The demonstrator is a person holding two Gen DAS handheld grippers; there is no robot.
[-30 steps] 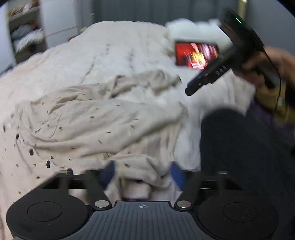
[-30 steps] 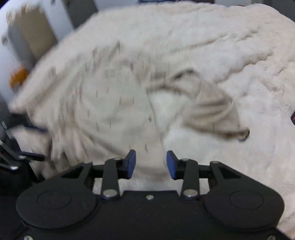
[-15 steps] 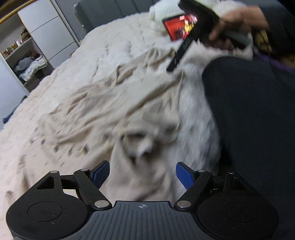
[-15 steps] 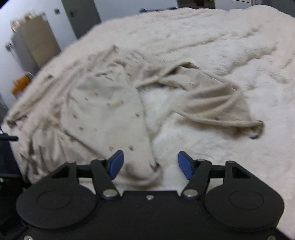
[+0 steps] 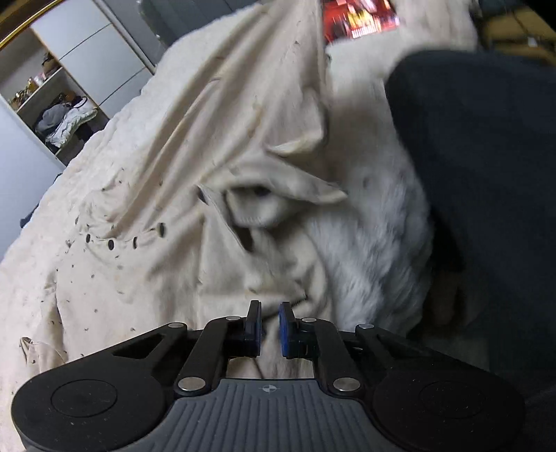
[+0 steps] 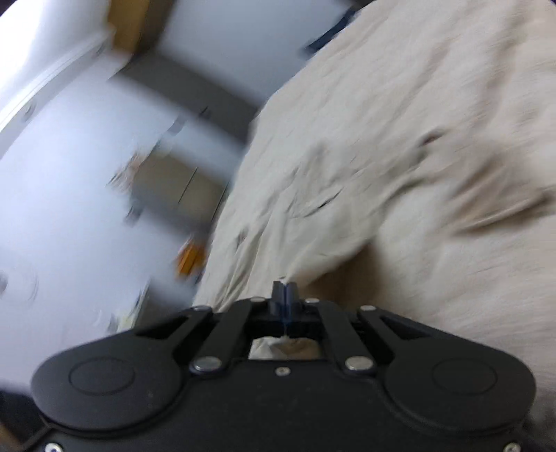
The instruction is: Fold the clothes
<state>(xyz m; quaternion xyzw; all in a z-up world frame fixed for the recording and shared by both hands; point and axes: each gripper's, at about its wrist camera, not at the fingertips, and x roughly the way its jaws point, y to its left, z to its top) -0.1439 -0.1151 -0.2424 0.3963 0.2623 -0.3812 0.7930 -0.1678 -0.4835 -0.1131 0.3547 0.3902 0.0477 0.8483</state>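
Fabric fills the narrow gap between the left gripper's blue pads: its jaws are closing on a bunched edge of the beige garment, and the cloth runs up from the pads in a ridge. The right gripper has its pads pressed flat together, with a pale scrap of cloth showing at their tip and again behind them, so it appears to pinch a thin edge of the same garment.

Judged from this, the step in hand is the first one: taking two holds on the crumpled garment before any fold is made. Next the garment needs lifting and drawing apart between the two holds to flatten it; a slipping left hold is the risk, since that grip is not yet firm.

Around the garment lies the white fluffy blanket, touching it on all sides. Only the left view shows the person's dark-clad leg just beside the garment, a red-lit screen beyond it, and shelves well apart from it. The right view, heavily blurred, adds only pale walls and an orange object past the garment's edge.
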